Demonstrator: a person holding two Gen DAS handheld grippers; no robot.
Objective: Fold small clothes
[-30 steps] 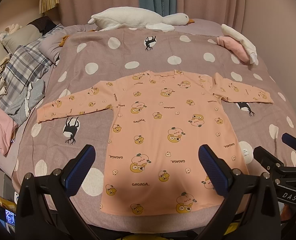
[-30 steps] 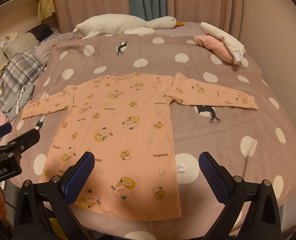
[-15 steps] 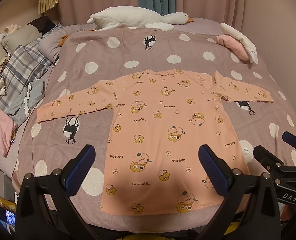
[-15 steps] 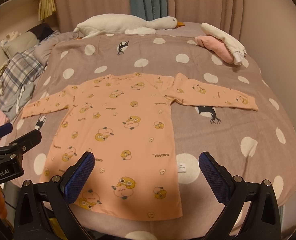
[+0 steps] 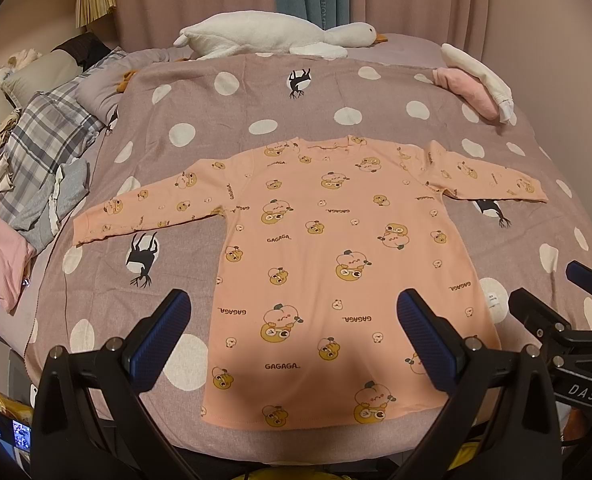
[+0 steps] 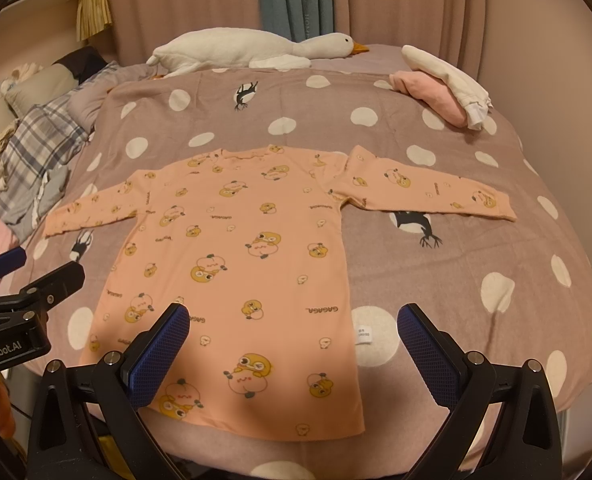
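My left gripper (image 5: 296,332) hangs over the near hem of the peach long-sleeved shirt (image 5: 336,264), its blue-padded fingers (image 5: 157,338) spread wide and holding nothing. My right gripper (image 6: 296,344) hovers the same way, fingers splayed apart and empty, its right finger over the bare spotted bedspread (image 6: 476,248). The shirt lies flat and face up on that bedspread, collar toward twelve o'clock, sleeves stretched out toward nine and three o'clock, hem at six. A white plush goose (image 5: 279,36) lies across the far edge at twelve. Folded pink and white clothes (image 6: 444,88) sit at two o'clock; a plaid heap (image 5: 39,148) crowds nine o'clock.
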